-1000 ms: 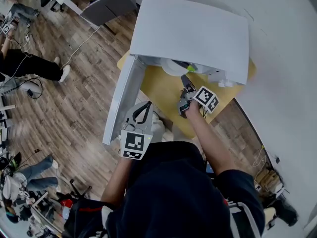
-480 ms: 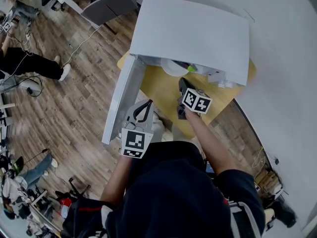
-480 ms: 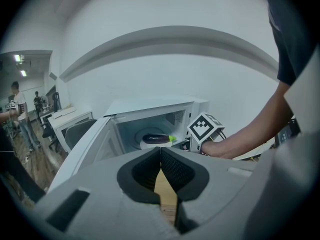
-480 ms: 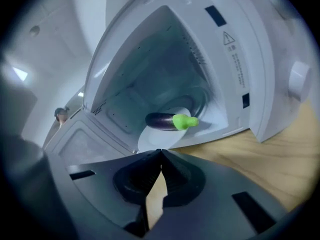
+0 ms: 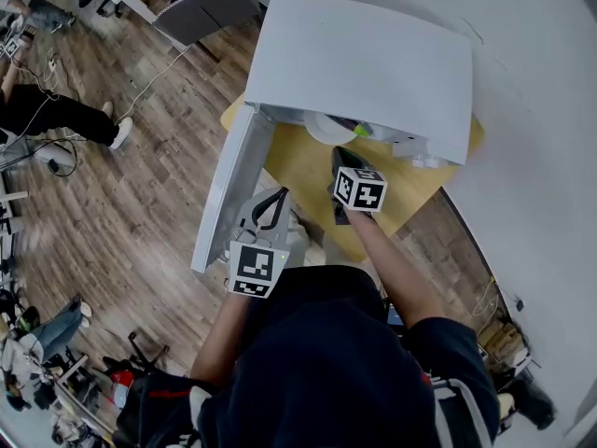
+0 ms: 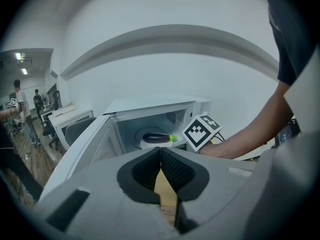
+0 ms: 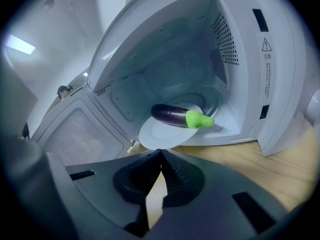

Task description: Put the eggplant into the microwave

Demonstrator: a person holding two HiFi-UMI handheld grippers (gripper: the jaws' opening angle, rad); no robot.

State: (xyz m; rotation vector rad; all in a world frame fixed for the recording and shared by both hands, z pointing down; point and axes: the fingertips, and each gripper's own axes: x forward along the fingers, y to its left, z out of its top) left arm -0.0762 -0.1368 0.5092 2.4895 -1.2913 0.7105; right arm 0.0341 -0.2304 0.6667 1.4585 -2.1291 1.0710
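Observation:
The white microwave [image 5: 364, 63] stands on a small wooden table [image 5: 308, 171] with its door [image 5: 229, 194] swung open to the left. Inside, a dark purple eggplant [image 7: 180, 117] with a green stem lies on a white plate [image 7: 160, 134] whose front edge juts past the opening; the eggplant [image 6: 157, 138] also shows in the left gripper view. My right gripper [image 7: 161, 151] is shut and empty, just in front of the plate. My left gripper [image 6: 160, 149] is shut and empty too, held back near the door's outer end [image 5: 277, 197].
The open door [image 7: 85, 134] stands to the left of the cavity. A white wall runs along the right [image 5: 532, 110]. Wood floor [image 5: 140, 157] with cables, desks and a seated person [image 5: 56, 119] lies to the left.
My right gripper has rolled about its own axis, shifted a little left in front of the microwave, and its jaws have come together. The left gripper stayed still.

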